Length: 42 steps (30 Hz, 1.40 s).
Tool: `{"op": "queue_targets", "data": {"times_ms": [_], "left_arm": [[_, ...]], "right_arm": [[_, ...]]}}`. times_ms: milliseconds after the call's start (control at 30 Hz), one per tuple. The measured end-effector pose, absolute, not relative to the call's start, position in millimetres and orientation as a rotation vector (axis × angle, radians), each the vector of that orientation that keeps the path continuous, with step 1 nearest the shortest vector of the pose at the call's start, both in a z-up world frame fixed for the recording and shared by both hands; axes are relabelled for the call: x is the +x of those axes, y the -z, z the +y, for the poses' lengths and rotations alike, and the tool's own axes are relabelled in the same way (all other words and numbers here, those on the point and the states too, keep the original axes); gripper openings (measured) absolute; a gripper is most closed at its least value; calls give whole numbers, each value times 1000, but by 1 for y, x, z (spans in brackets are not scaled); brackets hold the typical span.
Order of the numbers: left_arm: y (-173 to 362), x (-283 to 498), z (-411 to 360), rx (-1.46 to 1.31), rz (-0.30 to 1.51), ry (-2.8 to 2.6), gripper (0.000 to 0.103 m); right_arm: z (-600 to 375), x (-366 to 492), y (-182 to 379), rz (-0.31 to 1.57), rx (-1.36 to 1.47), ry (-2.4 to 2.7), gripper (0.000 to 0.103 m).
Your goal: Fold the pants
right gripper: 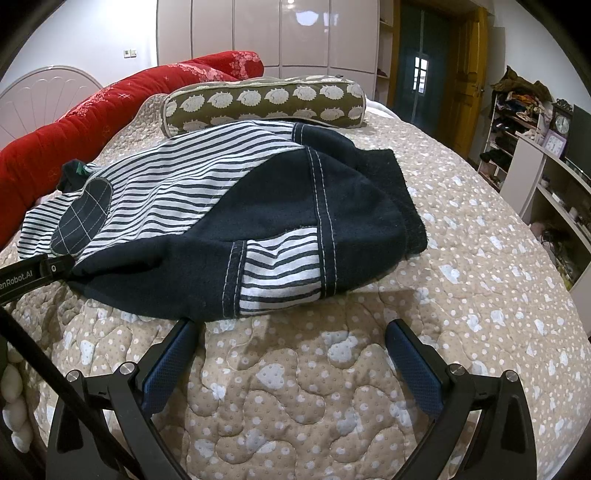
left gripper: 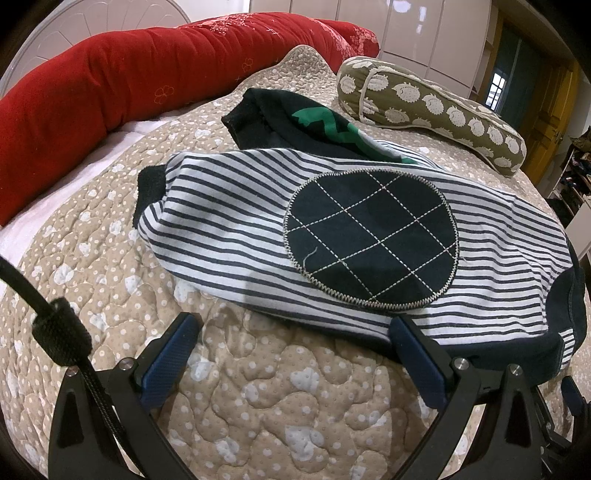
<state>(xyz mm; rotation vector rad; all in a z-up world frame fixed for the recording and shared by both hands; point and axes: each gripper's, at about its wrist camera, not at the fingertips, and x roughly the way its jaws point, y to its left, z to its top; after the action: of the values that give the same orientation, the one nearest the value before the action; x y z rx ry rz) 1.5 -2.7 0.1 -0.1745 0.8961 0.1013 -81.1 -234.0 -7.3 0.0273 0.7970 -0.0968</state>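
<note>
The left claw (left gripper: pixel 295 332) gaped wide, its right finger touching the near hem of the pants (left gripper: pixel 369 229), which lay just ahead on the bed (left gripper: pixel 258 387). The right claw (right gripper: pixel 291 336) also gaped wide, empty, its left tip at the pants' dark edge. Behind lay a red bolster (left gripper: pixel 110 74), an olive pillow (right gripper: pixel 266 99), and wardrobes (right gripper: pixel 258 33).

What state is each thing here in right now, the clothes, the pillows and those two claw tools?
Striped pants: lying on the quilt, legs stacked.
Dark garment: crumpled, partly under the pants.
Red pillow: lying along the headboard.
Olive pillow: lying behind the pants.
Left gripper: open, holding nothing.
Right gripper: open, holding nothing.
</note>
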Motion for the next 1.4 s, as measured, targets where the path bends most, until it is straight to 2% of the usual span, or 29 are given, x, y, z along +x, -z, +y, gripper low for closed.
{"op": "queue_targets", "data": {"times_ms": [1400], "left_arm": [[1, -1, -4, -149, 875, -118, 103]], "right_arm": [[-231, -85, 8, 787, 13, 105, 103]]}}
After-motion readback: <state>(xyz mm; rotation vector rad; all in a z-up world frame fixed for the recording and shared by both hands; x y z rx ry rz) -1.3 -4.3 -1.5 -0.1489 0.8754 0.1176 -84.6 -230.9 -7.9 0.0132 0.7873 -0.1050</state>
